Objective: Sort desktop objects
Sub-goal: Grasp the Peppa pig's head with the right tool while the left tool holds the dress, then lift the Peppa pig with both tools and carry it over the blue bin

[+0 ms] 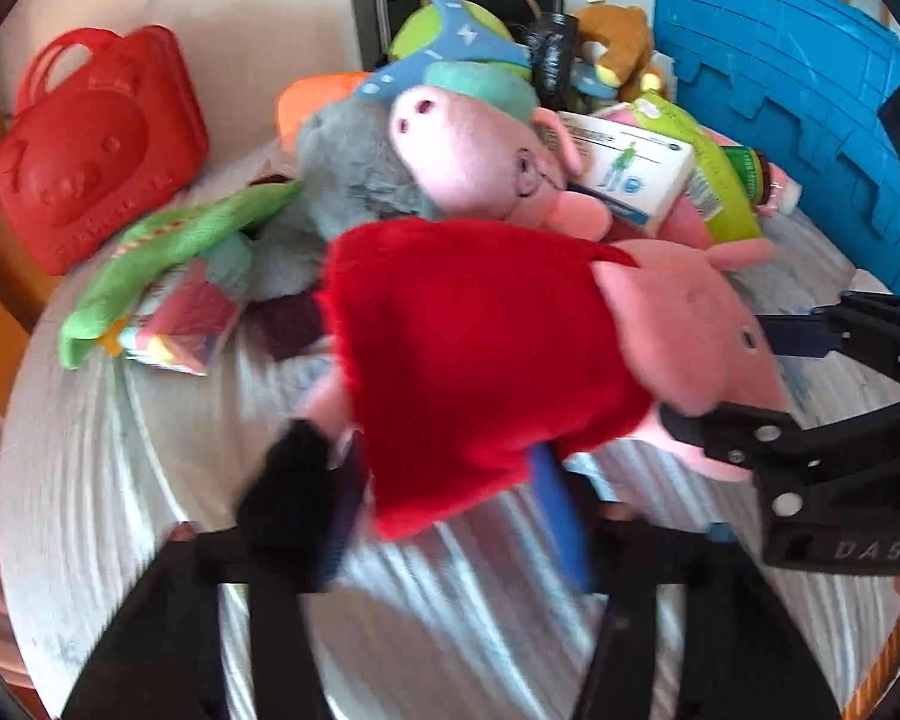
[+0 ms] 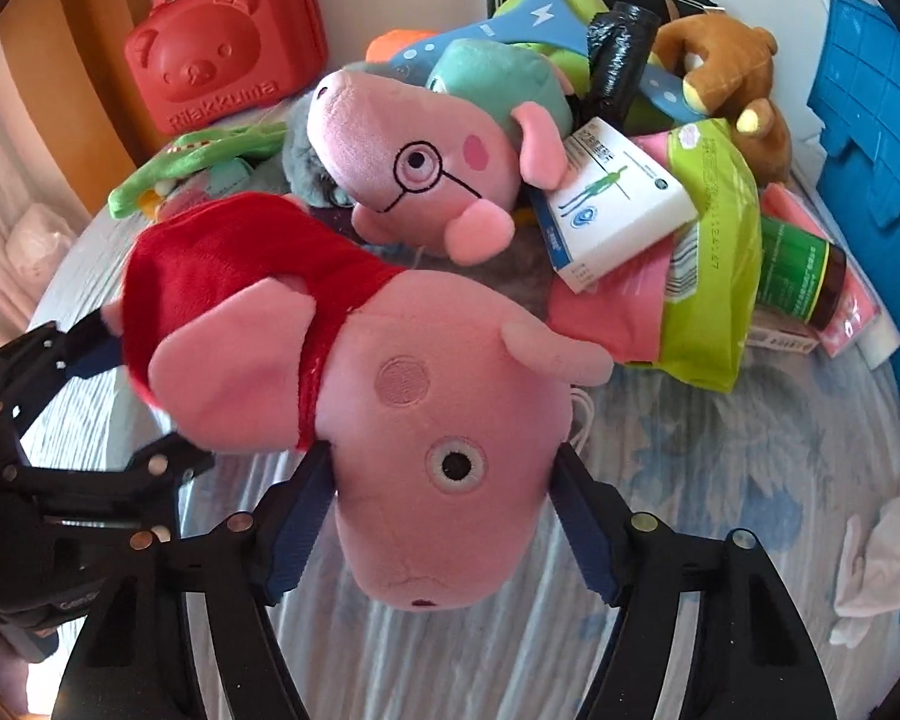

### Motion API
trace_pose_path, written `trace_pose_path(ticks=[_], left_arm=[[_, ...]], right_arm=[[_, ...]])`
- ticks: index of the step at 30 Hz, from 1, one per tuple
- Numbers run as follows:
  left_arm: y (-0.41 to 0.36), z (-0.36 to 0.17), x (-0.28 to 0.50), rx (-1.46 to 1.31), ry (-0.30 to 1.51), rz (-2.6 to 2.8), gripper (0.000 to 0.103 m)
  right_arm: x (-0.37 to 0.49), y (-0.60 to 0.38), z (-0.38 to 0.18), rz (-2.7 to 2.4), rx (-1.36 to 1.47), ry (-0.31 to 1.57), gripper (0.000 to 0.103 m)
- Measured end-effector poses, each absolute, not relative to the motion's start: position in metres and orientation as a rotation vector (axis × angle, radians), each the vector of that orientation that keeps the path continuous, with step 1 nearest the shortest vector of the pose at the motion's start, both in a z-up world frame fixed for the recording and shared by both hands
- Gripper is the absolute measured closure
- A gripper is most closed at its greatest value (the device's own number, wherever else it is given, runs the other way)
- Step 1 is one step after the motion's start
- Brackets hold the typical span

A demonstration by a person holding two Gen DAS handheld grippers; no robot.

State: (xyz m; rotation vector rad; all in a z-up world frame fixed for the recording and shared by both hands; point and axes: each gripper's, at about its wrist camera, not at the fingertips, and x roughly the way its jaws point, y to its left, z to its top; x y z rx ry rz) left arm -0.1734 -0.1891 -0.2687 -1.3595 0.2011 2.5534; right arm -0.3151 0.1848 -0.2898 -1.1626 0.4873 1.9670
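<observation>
Now, line by line:
Right gripper (image 2: 444, 516): jaws about half apart, blue pads pressed on both sides of the pink pig plush (image 2: 426, 420) at its head.
Left gripper (image 1: 444, 480): narrower; one blue pad against the red dress, black foot by the other finger; seemingly pinched on the lower body.
Location: off the striped cloth (image 2: 720, 480), in front of the toy pile.
Handling: light, soft, squashy, unbreakable; likely sags.
Hold: stuffed head or torso, not limbs.

surface: round pale table (image 2: 720, 480) | on it: red case (image 2: 228, 42), toy pile, blue crate (image 2: 870, 150)
</observation>
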Motion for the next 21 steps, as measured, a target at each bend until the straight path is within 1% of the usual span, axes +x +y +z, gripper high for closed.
trace_pose_path(ticks=[1,3,5,7,12,21], left_arm=[[-0.186,-0.267,-0.173,-1.352,0.206,2.559,0.070],[-0.181,-0.264,-0.170,-1.317,0.235,2.580,0.075],[-0.179,-0.260,-0.167,-1.299,0.224,2.580,0.086],[-0.178,-0.255,-0.165,-1.280,0.220,2.586,0.093],[-0.175,-0.238,-0.159,-1.239,0.208,2.600,0.096],[-0.164,-0.204,-0.145,-1.113,0.215,2.639,0.099]], right_arm=[[-0.316,0.184,-0.289,1.970,-1.164,0.482,0.036],[-0.317,0.182,-0.285,1.971,-1.161,0.464,0.038],[-0.315,0.182,-0.278,1.980,-1.142,0.471,0.040],[-0.314,0.179,-0.271,1.992,-1.130,0.458,0.041],[-0.312,0.173,-0.255,2.019,-1.110,0.427,0.043],[-0.299,0.162,-0.218,2.039,-1.029,0.398,0.046]])
